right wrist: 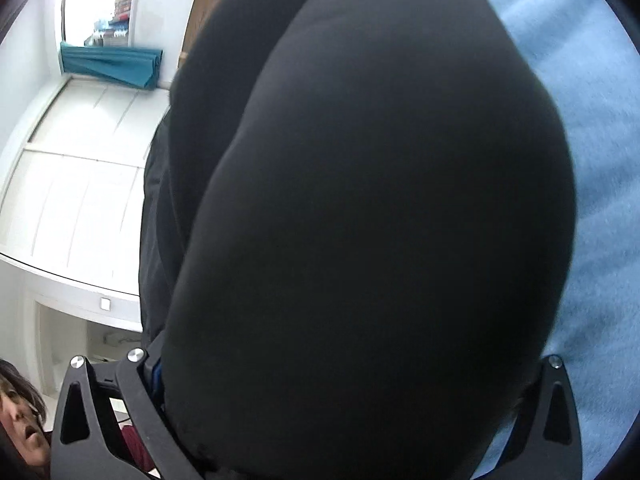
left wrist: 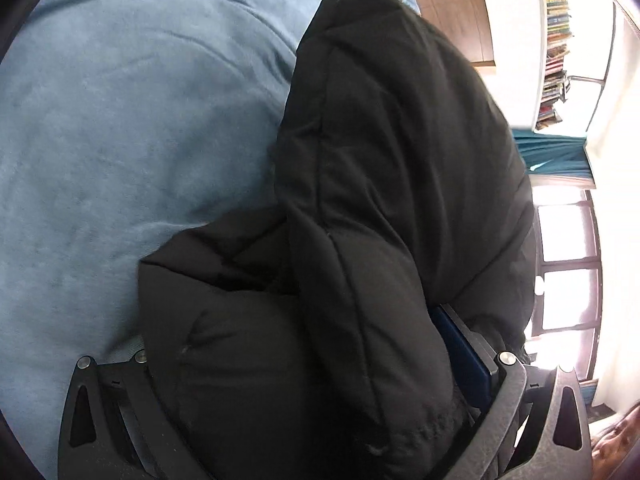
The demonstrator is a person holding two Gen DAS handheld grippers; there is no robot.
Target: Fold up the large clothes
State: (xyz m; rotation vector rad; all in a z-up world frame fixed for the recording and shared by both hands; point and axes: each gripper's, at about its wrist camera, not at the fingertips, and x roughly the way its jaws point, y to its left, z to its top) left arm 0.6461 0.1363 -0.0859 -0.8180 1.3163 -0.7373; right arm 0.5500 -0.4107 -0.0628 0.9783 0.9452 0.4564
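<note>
A puffy black jacket (left wrist: 392,168) lies bunched on a blue blanket (left wrist: 120,140). In the left wrist view a thick fold of it fills my left gripper (left wrist: 304,364). It bulges over the left finger (left wrist: 100,400) and presses on the blue pad of the right finger (left wrist: 464,356). In the right wrist view another bulge of the black jacket (right wrist: 380,220) fills the gap of my right gripper (right wrist: 344,364), whose fingers (right wrist: 92,408) stand spread as wide as they go. All fingertips are hidden by cloth.
The blue blanket (right wrist: 592,160) spreads left of the jacket in the left view and right of it in the right view. Beyond the bed are a wooden board (left wrist: 448,0), bookshelves (left wrist: 556,40), a teal curtain (right wrist: 112,64), a window (left wrist: 568,240), white cabinets (right wrist: 80,160) and a person's head (right wrist: 20,420).
</note>
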